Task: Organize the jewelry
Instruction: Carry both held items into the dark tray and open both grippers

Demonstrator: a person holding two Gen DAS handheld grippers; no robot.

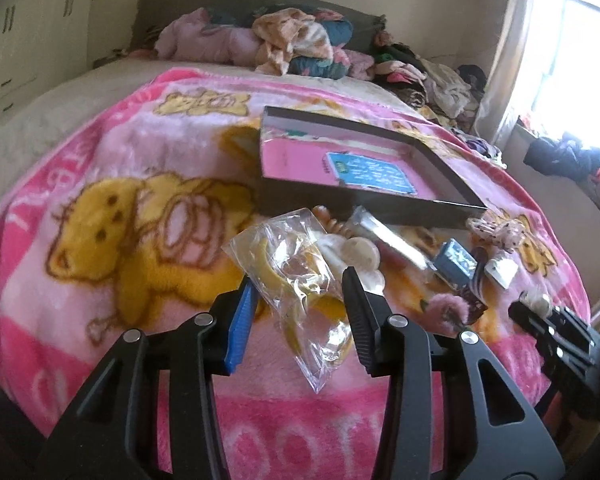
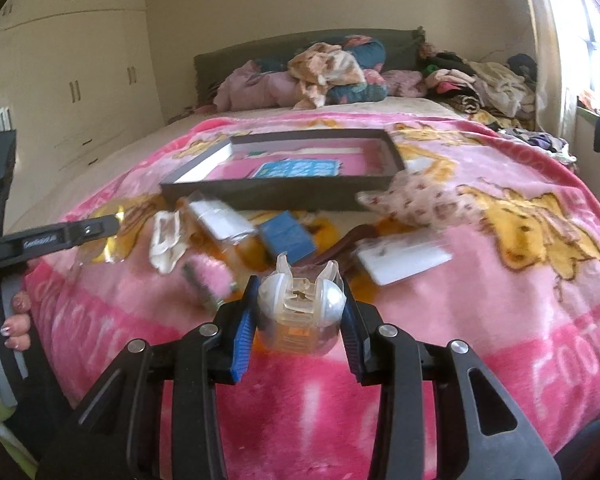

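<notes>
In the left wrist view my left gripper (image 1: 299, 282) is shut on a clear plastic bag (image 1: 296, 268) with yellow hoops inside, lifted a little off the pink teddy-bear blanket (image 1: 140, 200). In the right wrist view my right gripper (image 2: 300, 282) is shut on a clear, pearly hair claw clip (image 2: 300, 304), also raised above the blanket. Behind both lies a dark shallow box (image 1: 360, 206) (image 2: 284, 196) with a pink floor and a blue label. Loose items lie between it and the grippers. The left gripper (image 2: 114, 222) shows at the left of the right wrist view, with fingers of a hand (image 2: 16, 316) on its handle.
On the blanket lie a small blue box (image 2: 286, 236), a white card (image 2: 404, 256), a patterned fabric pouch (image 2: 404, 196), a pink fluffy piece (image 2: 212, 276), a white clip (image 1: 360, 254) and a clear packet (image 1: 384, 236). Piled clothes (image 2: 332, 72) fill the bed's far end; wardrobes (image 2: 72, 80) stand left, a window right.
</notes>
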